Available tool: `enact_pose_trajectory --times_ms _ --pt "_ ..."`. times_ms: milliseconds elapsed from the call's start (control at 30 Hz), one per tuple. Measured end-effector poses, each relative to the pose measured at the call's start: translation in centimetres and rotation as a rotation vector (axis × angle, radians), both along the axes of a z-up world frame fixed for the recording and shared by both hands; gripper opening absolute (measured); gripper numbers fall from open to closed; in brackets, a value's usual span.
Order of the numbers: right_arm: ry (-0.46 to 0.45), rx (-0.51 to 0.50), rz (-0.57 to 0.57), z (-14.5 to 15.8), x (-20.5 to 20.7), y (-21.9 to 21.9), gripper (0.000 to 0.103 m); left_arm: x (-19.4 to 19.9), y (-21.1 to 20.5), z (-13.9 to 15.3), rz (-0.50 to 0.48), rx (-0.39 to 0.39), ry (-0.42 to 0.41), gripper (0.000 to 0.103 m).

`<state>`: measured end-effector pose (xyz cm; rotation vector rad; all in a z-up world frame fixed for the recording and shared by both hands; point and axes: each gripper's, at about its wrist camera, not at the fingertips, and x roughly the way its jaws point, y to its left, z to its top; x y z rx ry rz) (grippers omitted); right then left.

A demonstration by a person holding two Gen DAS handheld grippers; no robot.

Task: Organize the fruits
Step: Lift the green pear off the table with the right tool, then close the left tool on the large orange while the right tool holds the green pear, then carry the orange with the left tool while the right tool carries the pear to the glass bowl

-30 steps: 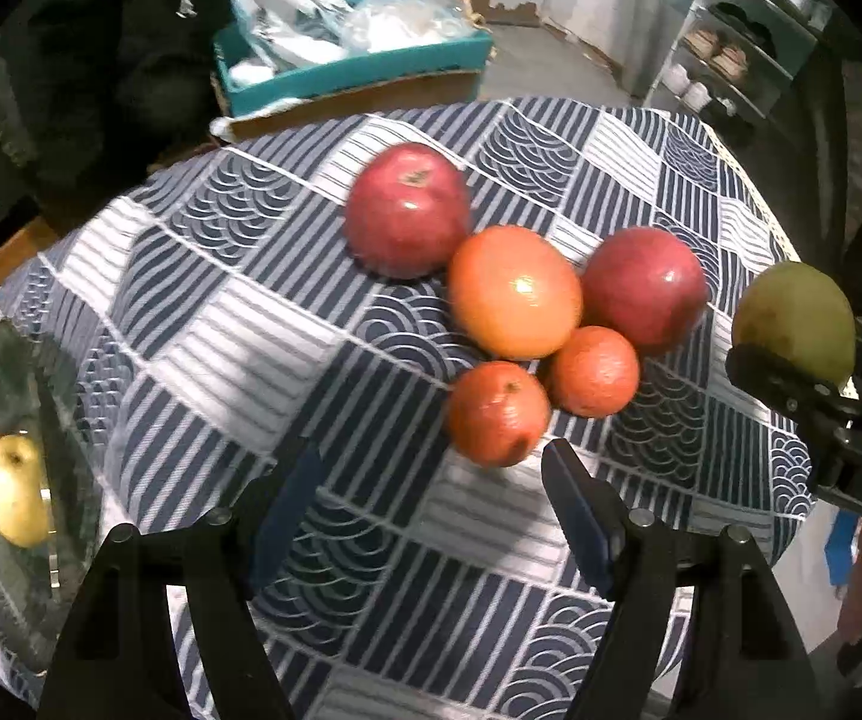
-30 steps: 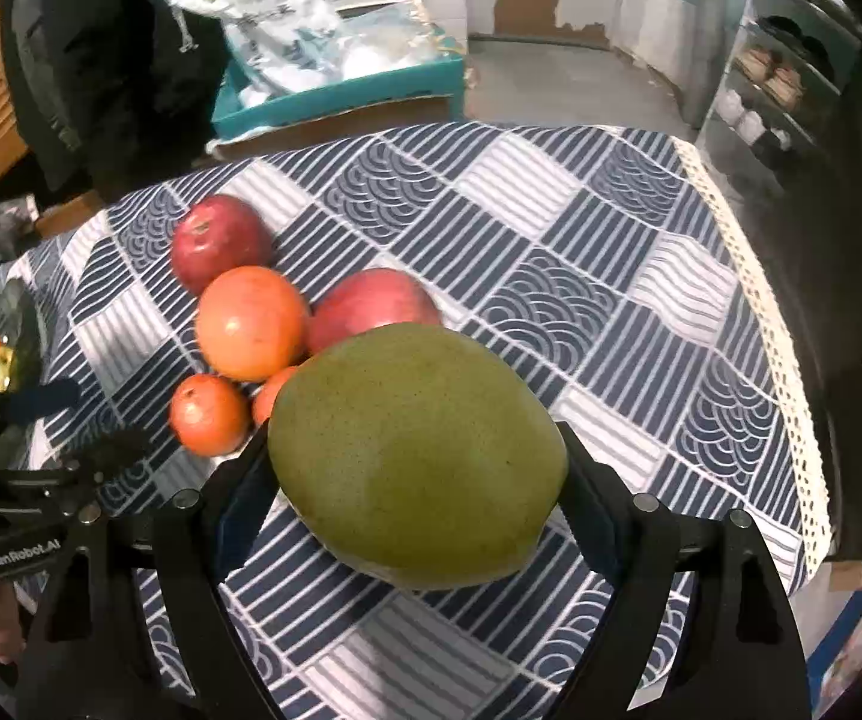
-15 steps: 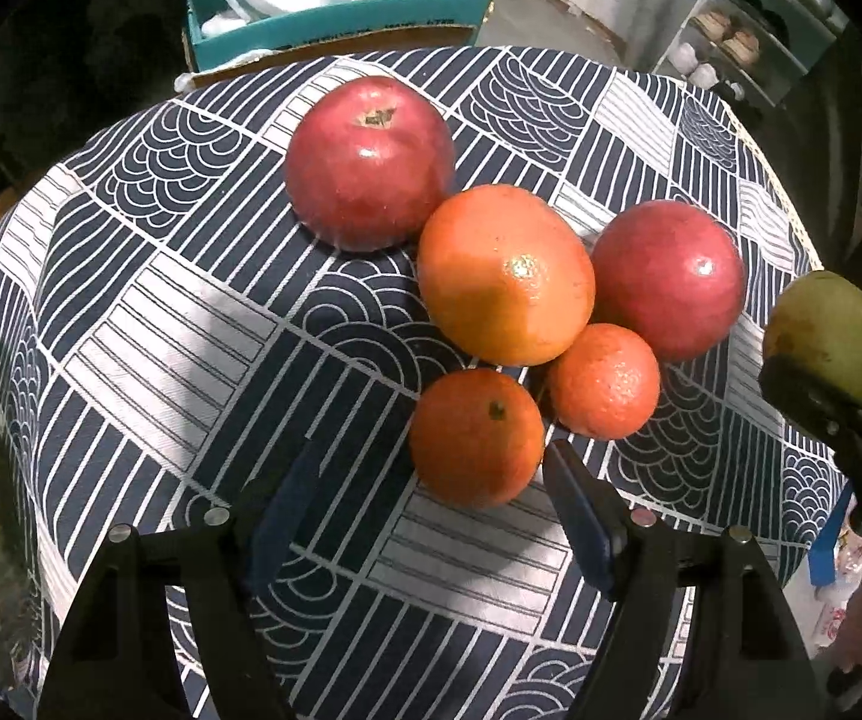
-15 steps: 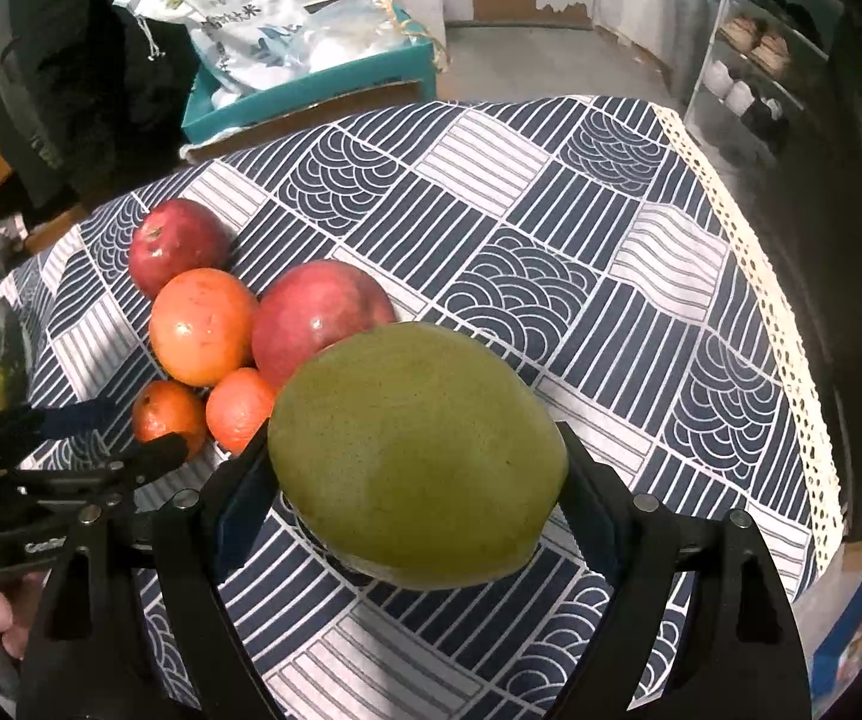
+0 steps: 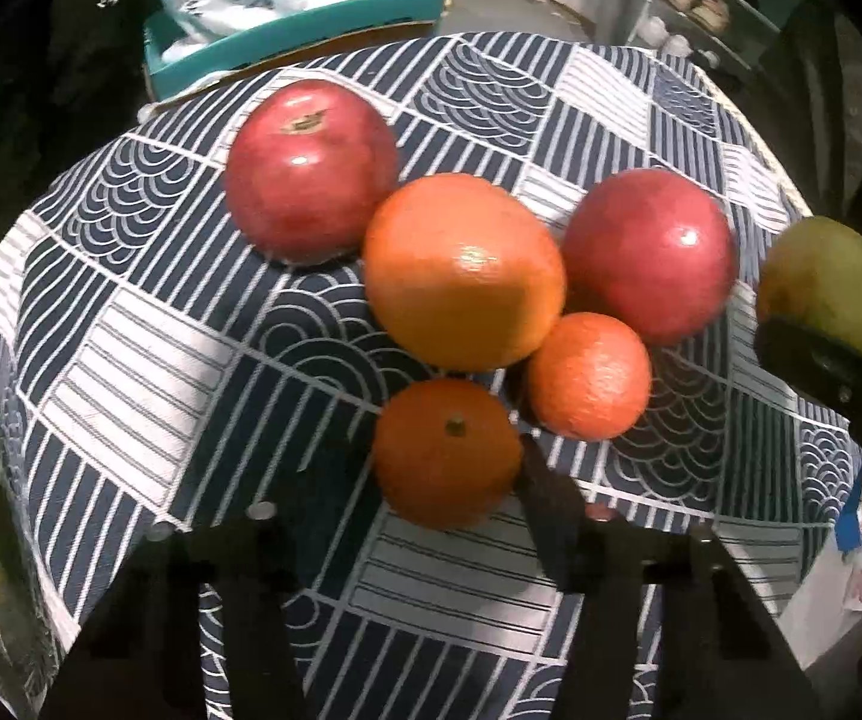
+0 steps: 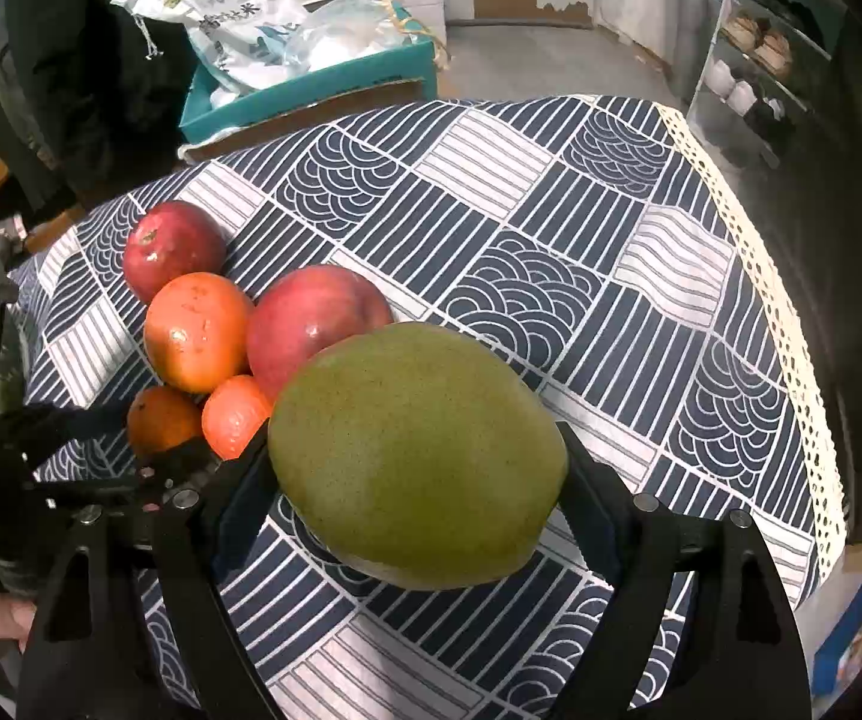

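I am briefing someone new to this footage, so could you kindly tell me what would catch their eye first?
The big green mango, clamped in the right tongs, fills the foreground of the right wrist view. Beyond it, two red apples, a large orange and two small oranges cluster on the navy patterned tablecloth. The left tongs straddle the nearest small orange.

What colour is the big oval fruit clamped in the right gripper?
Dull green with a faint yellowish tinge; the big oval fruit in the right gripper shows best from the right wrist.
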<state>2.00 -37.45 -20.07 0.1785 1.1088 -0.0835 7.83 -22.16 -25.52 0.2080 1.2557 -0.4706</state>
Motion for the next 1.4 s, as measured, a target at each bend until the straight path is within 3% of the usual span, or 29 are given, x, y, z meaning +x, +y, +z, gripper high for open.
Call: enact_pose_trajectory --times_ms 300,1400 --pt "-0.018 -0.012 0.019 0.9 0.2 0.7 0.085 -0.4 1.3 1.2 0.032 0.009 -0.037 0.045" --pt "-0.212 -0.027 0.121 10.1 0.2 5.8 0.085 -2.5 9.2 13.2 0.149 -0.108 -0.247 0.045"
